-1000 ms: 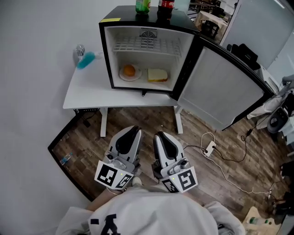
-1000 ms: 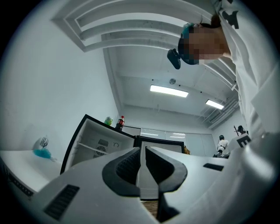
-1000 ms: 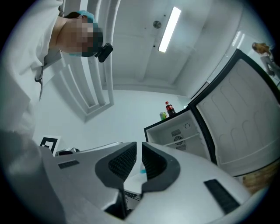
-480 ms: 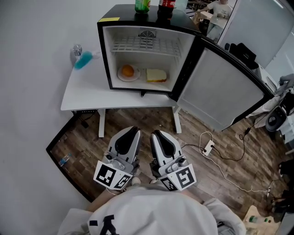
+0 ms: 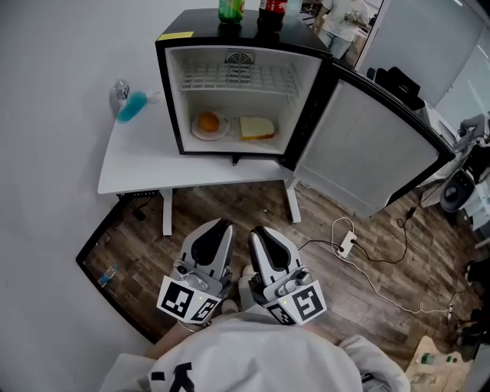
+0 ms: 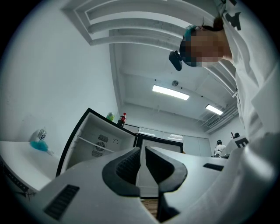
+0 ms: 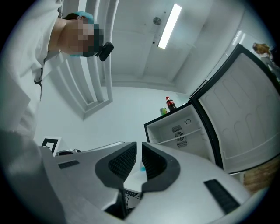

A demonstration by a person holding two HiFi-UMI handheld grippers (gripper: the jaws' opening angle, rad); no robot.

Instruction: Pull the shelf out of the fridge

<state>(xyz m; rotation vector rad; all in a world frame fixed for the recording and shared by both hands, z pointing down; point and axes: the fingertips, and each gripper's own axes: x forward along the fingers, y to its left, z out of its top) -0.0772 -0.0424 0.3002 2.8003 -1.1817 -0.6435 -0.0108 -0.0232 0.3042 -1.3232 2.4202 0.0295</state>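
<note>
Orange food (image 5: 208, 121) beneath the fridge shelf (image 5: 239, 76) shows only in head view

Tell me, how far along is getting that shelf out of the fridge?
Done: the black mini fridge has its door wide open. In hand: nothing; the left gripper and right gripper are both shut and empty, held close to the person, well short of the fridge. Left: reach in, grip the white wire shelf, which sits fully inside the upper part, and pull it out.
</note>
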